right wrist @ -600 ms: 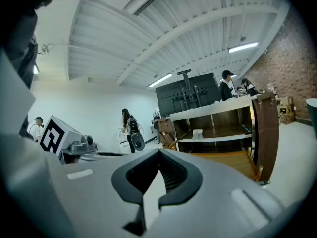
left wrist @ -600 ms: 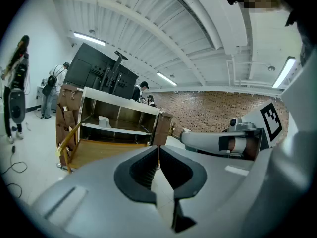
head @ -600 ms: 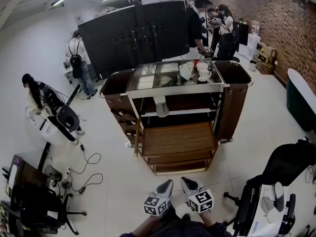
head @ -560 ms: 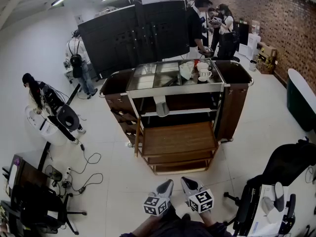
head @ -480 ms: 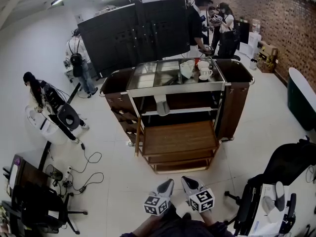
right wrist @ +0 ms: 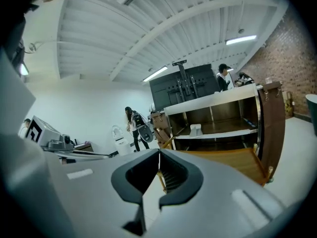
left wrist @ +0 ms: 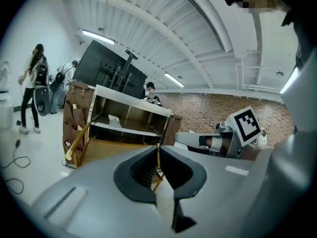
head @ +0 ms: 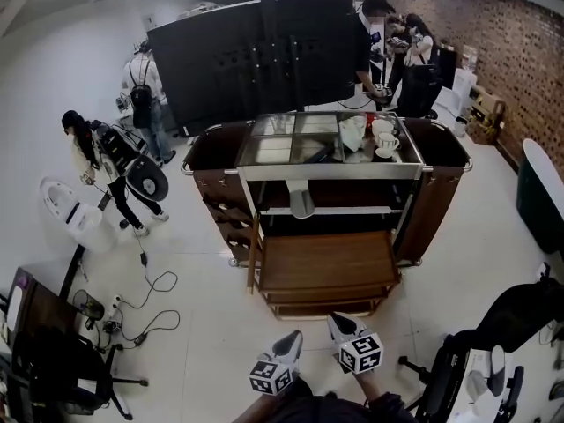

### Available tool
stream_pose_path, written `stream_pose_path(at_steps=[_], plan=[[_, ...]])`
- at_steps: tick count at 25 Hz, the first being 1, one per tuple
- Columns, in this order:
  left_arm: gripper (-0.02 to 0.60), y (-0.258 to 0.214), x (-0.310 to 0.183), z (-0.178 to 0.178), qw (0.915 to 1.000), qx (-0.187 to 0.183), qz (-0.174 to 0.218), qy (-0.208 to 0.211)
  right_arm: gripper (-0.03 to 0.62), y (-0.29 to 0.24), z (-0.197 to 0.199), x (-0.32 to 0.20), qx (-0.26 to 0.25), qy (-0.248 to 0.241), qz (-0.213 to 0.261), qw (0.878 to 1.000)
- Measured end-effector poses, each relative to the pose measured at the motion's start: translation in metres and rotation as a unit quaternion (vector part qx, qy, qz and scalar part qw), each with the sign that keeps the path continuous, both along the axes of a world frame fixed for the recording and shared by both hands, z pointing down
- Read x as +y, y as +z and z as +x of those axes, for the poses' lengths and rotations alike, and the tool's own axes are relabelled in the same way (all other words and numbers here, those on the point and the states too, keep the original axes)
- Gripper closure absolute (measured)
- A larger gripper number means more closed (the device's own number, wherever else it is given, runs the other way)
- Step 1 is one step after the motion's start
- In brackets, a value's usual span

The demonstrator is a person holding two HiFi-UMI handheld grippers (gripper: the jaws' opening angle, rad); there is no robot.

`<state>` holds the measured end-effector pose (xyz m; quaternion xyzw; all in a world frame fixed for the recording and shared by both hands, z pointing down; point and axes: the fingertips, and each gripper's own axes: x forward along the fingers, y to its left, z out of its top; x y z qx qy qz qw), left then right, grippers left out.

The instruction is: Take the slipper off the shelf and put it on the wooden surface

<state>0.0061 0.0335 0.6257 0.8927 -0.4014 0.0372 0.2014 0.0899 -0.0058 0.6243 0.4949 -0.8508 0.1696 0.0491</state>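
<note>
Left gripper (head: 289,342) and right gripper (head: 339,326), jaws together and empty: I stand off, slipper (head: 301,203) untouched on its shelf (head: 363,209).

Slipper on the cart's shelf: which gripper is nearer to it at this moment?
Right, narrowly. The right gripper sits slightly further forward, off to the right of the slipper; the left gripper sits further back, almost directly below it. Both are far from it.

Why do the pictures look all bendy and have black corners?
Head view: the wide lens curves the floor round the cart. Left gripper view: round picture, black corners, bowed ceiling beams. Right gripper view: the same, and the ceiling light glares white.
</note>
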Motion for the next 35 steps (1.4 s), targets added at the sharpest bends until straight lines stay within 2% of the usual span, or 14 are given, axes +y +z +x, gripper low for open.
stream_pose_path(at_steps=[4,10,17,21,27,31,35], plan=[[0.551,0.002,-0.044,-0.025,0.9999,0.001,-0.012,0.001,0.571,-0.001,-0.009,-0.061,0.029,0.0,-0.005,1.0],[0.551,-0.019,-0.126,-0.046,0.9998,0.006,0.018,0.006,0.56,-0.016,-0.016,-0.159,0.066,0.008,0.008,0.998],[0.551,-0.019,-0.19,-0.053,0.9997,0.018,0.004,-0.014,0.56,0.009,-0.007,-0.257,0.097,0.014,-0.026,0.995],[0.551,-0.016,-0.228,-0.046,0.9994,0.013,0.01,-0.03,0.56,0.032,0.005,-0.325,0.111,0.008,-0.033,0.993],[0.551,0.007,-0.297,-0.033,0.9977,-0.003,-0.019,-0.065,0.534,0.083,0.004,-0.448,0.136,-0.025,-0.06,0.989],[0.551,0.019,-0.355,-0.013,0.9974,-0.022,-0.025,-0.064,0.508,0.105,-0.004,-0.535,0.159,-0.036,-0.054,0.985],[0.551,0.03,-0.383,0.005,0.9976,-0.033,-0.03,-0.054,0.488,0.137,-0.013,-0.592,0.186,-0.029,-0.068,0.98]])
